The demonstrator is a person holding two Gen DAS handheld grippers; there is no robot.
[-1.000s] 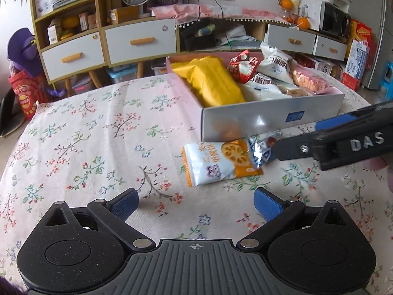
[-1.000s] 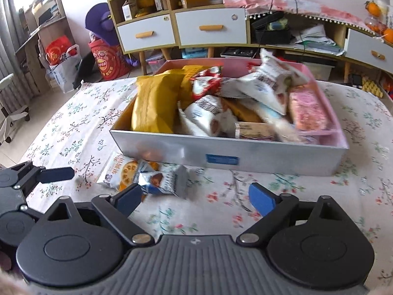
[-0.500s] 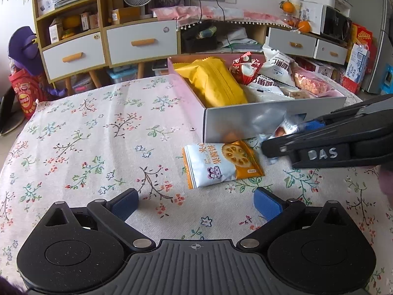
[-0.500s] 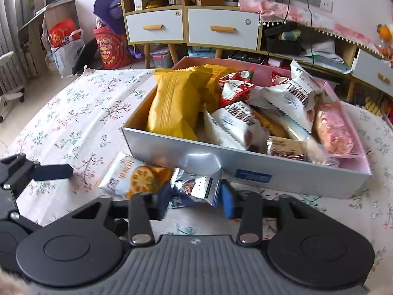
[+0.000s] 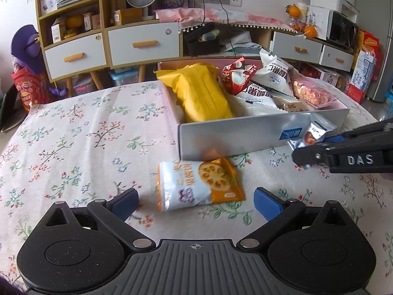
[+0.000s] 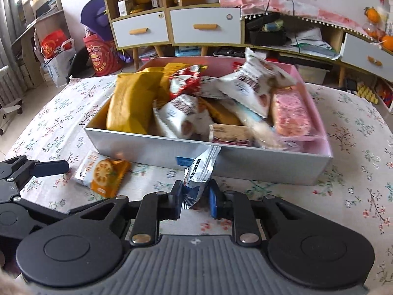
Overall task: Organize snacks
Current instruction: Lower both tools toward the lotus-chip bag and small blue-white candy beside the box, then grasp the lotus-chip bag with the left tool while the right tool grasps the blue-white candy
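One table (image 5: 73, 132) under a floral cloth carries one rectangular grey cardboard box (image 6: 245, 158), heaped with crinkly foil packets. One flat biscuit packet (image 5: 199, 184), white and orange, lies near the box's front wall. The left tool (image 5: 194, 200) is spread wide, grasping nothing. The right tool (image 6: 195, 200) is clenched on one small silver-blue wrapper (image 6: 200, 174), now lifted off the cloth, up from half a second ago.

The right gripper (image 5: 326, 147) bore raised letters "DAS". The white nut packet (image 5: 275, 73) read "Pecan Kernels". Other print was illegible.
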